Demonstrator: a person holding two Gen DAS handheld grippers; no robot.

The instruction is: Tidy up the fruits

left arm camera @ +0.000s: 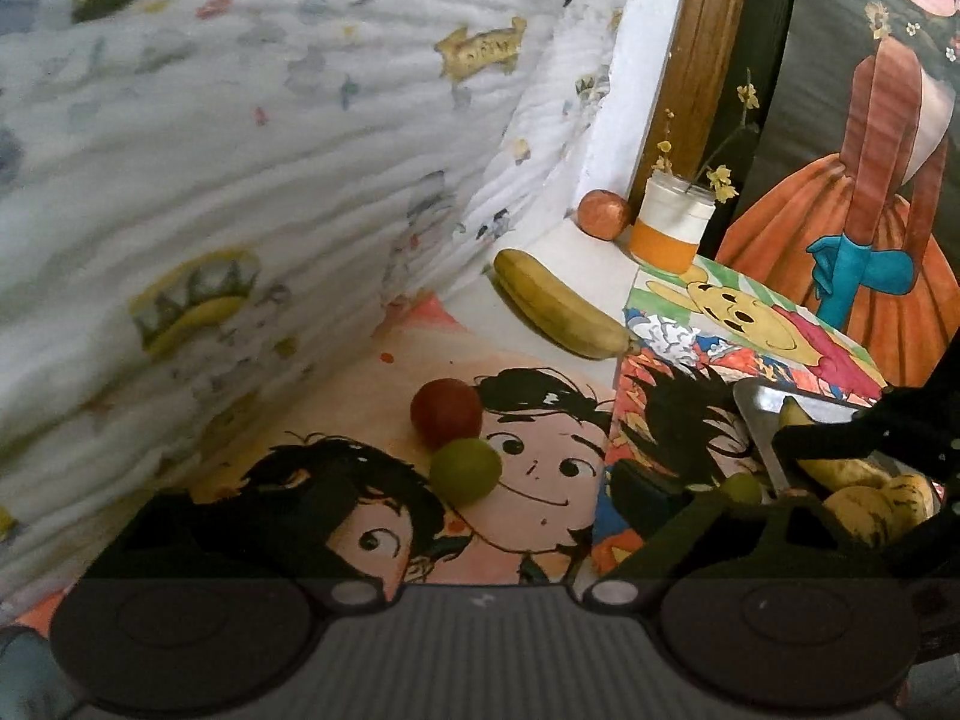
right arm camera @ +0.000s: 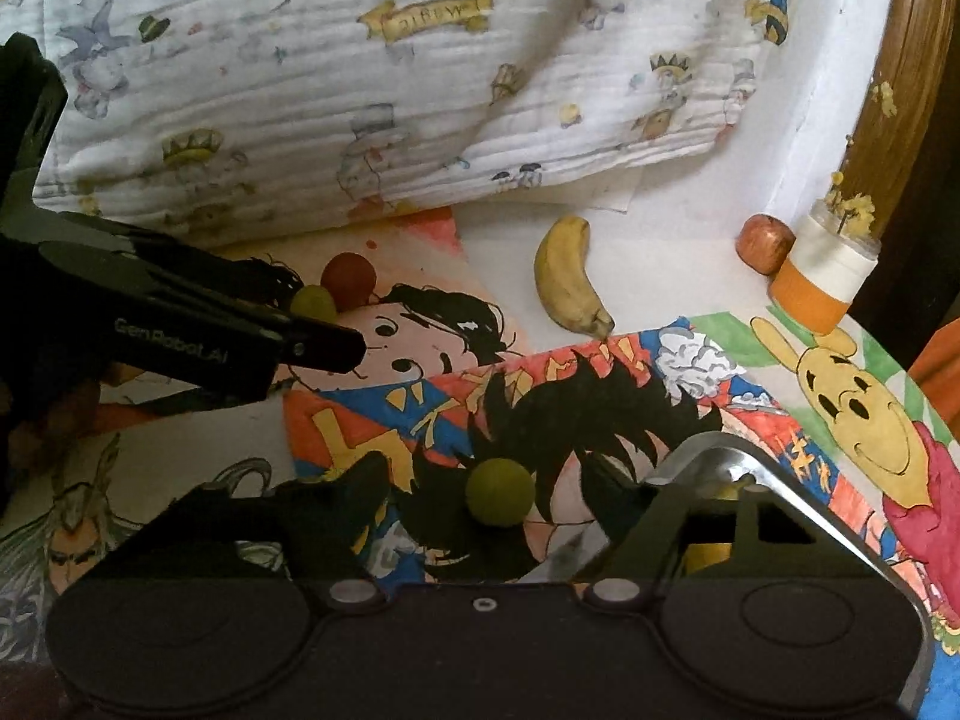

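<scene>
In the left wrist view, my left gripper [left arm camera: 474, 492] is open, with a green round fruit [left arm camera: 465, 470] between its fingers and a red round fruit [left arm camera: 446, 412] just beyond. A banana [left arm camera: 558, 306] and a red apple [left arm camera: 603, 213] lie farther back. A metal tray [left arm camera: 757, 420] at right holds bananas [left arm camera: 864, 492]. In the right wrist view, my right gripper [right arm camera: 504, 498] is open around another green fruit [right arm camera: 499, 491], beside the tray [right arm camera: 780, 480]. The left gripper [right arm camera: 324, 348] shows at left, by the green fruit [right arm camera: 312, 302] and red fruit [right arm camera: 348, 277]. The banana [right arm camera: 567, 276] and apple [right arm camera: 765, 242] also show.
Cartoon drawings [right arm camera: 420, 360] cover the table. A printed white cloth [left arm camera: 240, 150] hangs close along the back and left. A white and orange cup with yellow flowers [left arm camera: 672, 222] stands by the apple, near a wooden frame [left arm camera: 702, 60].
</scene>
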